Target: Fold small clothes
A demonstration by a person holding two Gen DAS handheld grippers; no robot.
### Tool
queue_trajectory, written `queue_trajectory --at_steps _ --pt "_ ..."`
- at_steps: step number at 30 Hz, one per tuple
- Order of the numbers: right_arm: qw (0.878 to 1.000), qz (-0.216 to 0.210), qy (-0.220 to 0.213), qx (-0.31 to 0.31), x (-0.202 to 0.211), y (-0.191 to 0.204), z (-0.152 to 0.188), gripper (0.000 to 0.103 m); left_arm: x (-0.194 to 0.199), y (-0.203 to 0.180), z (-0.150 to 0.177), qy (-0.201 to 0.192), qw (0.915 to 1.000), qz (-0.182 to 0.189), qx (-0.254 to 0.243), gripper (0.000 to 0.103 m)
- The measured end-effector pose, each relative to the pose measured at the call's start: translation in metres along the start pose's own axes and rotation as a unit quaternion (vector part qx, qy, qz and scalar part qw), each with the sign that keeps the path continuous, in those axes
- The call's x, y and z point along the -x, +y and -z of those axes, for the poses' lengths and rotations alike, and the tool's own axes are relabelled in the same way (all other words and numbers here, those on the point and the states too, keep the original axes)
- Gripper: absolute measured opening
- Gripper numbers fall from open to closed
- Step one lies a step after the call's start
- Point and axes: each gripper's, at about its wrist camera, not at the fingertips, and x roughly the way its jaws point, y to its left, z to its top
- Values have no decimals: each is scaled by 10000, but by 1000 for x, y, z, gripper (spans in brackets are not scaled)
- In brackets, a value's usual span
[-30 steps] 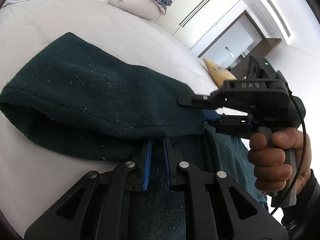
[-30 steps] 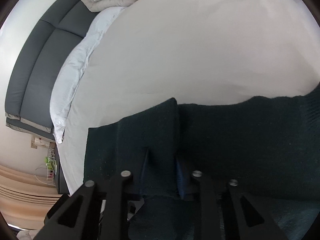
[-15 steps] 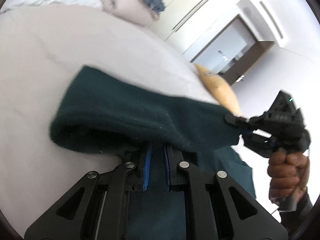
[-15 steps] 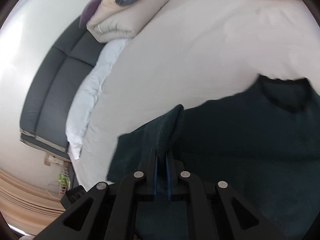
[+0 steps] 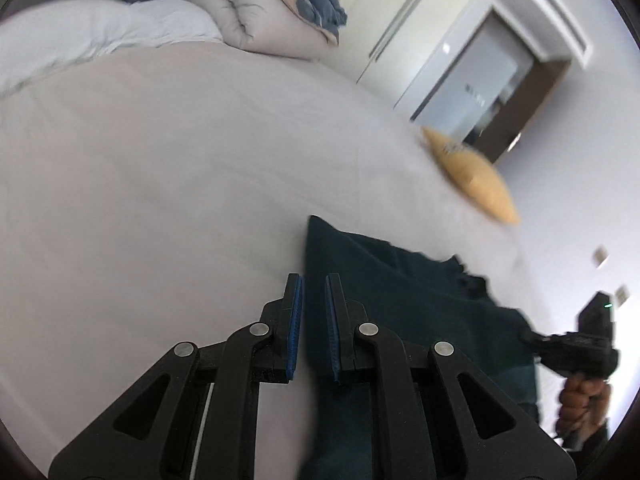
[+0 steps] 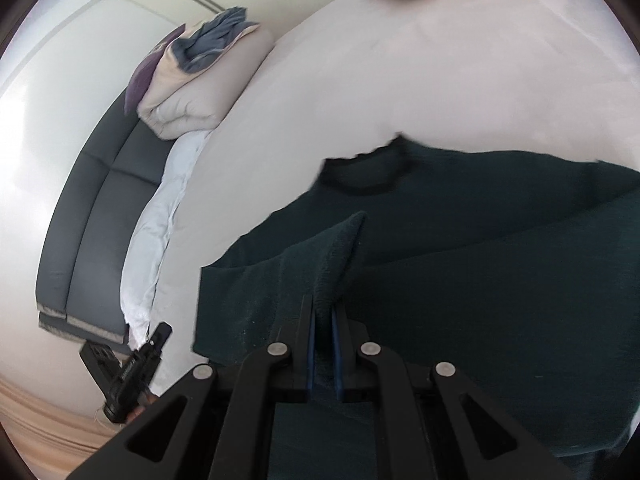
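A dark green knitted sweater [image 6: 480, 264] lies on the pale bed sheet [image 6: 400, 60], its neck opening toward the far side. My right gripper [image 6: 323, 308] is shut on a raised fold of the sweater. In the left wrist view the sweater [image 5: 400, 304] lies to the right. My left gripper [image 5: 312, 284] stands slightly parted at the sweater's left edge with no cloth between its blue pads [image 5: 295, 320]. The right gripper's body [image 5: 576, 344] and the hand show at the far right.
A yellow cushion [image 5: 476, 176] lies at the bed's far edge. Folded beige bedding [image 5: 264, 12] and a white duvet [image 5: 92, 40] sit at the head. A dark grey headboard [image 6: 88, 216] runs along the left. Cupboards and a doorway [image 5: 488, 76] stand beyond.
My left gripper has let go of the sweater fold and drawn back to its left edge. The fold dropped flat. My right gripper closed on a fold and lifted away from the sheet.
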Motion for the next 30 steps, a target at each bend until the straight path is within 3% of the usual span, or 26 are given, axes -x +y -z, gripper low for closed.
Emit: queue_trajectory --at_steps 10,16,26,30 --pt "9989 153 -215 -384 28 -55 10 8 -19 -42 -20 281 9966 -140 -758 11" --pt "9975 370 -330 -500 43 -72 19 8 -47 -72 -14 604 9884 -374 -1342 11" --pt "9970 568 -295 -434 44 -77 22 8 -76 -85 -6 696 9827 -525 -1635 11" --pt "9962 747 -283 -354 48 -77 23 8 -75 -80 -13 653 9849 -529 -1515 11"
